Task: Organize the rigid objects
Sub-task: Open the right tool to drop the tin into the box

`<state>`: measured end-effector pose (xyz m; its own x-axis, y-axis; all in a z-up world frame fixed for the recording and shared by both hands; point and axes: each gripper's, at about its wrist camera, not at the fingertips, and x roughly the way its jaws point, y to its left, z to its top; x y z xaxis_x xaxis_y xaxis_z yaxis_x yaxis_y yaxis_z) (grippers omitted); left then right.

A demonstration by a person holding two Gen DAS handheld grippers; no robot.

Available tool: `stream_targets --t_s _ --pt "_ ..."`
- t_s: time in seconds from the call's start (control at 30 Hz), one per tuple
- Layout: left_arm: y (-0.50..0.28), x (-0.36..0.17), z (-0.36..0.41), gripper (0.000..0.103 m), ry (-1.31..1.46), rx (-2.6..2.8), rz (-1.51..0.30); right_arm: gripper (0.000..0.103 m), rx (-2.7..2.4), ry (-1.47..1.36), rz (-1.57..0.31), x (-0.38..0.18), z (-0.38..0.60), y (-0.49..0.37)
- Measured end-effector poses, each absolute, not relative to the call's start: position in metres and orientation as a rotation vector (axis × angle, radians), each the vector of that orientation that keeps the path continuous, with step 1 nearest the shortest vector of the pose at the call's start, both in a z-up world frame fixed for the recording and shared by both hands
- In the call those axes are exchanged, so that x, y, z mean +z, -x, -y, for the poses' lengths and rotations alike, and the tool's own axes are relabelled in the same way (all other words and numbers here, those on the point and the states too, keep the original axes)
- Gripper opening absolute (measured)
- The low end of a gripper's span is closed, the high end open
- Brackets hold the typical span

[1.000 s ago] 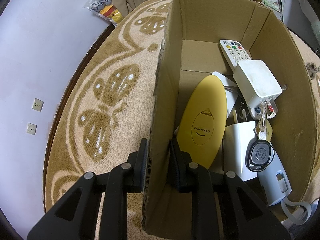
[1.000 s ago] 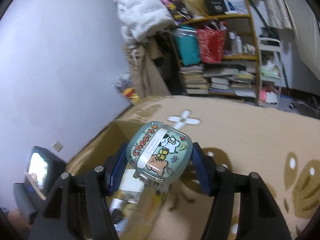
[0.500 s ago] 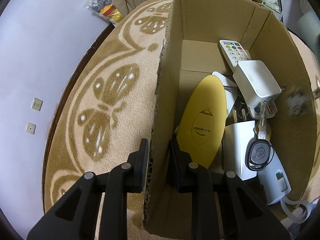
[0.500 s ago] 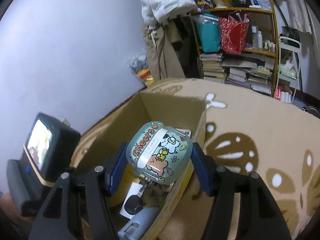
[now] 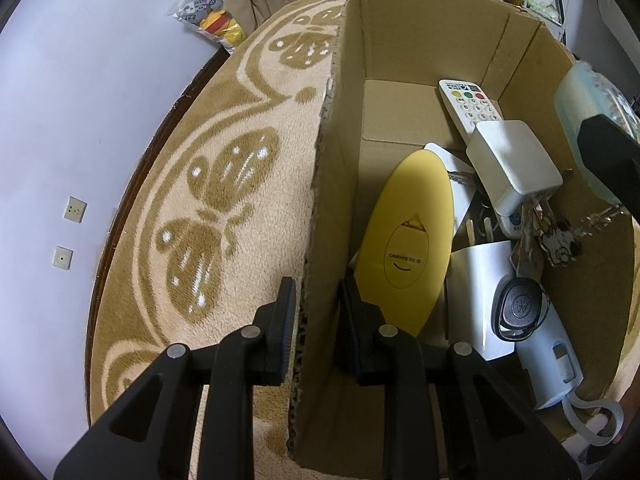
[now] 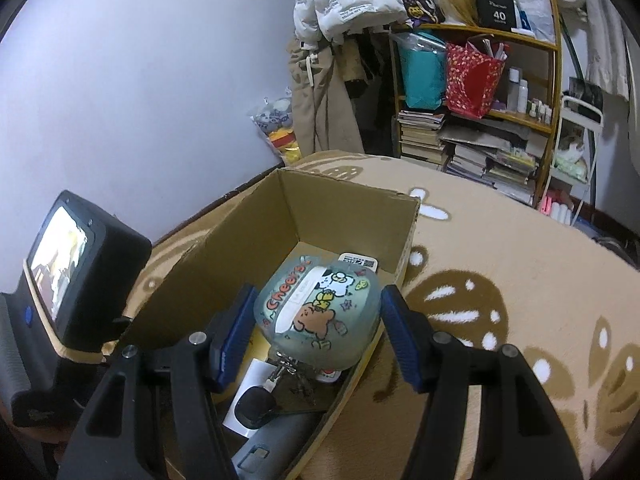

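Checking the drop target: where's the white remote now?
Left wrist view: white remote lies in the cardboard box's far right corner, its near end under the white adapter.

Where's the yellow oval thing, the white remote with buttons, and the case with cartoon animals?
yellow oval thing (image 5: 408,240): left wrist view, middle of its face.
white remote (image 5: 466,106): left wrist view, its buttons.
cartoon case (image 6: 320,312): right wrist view, its picture side.

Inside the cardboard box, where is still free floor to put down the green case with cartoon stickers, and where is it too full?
Bare floor shows at the far end of the cardboard box, between the end wall, the white remote and the tip of the yellow oval item. The near half is crowded: white adapter, keys, car key fob. The green case hangs over that crowded part.
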<state>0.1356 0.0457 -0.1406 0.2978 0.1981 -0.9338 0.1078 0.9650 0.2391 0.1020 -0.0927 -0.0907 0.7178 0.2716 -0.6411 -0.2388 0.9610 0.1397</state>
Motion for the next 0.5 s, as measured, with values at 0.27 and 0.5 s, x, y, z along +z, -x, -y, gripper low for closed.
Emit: stream_targets --t_s 0.27,0.5 --pt "-0.135 -0.14 -0.045 0.022 -0.282 0.061 -1.271 0.071 0.225 -0.045 -0.737 -0.084 0.101 -0.098" --pt "-0.134 -0.136 -0.045 0.022 -0.272 0.062 -1.267 0.084 0.151 -0.07 -0.778 -0.084 0.116 -0.09"
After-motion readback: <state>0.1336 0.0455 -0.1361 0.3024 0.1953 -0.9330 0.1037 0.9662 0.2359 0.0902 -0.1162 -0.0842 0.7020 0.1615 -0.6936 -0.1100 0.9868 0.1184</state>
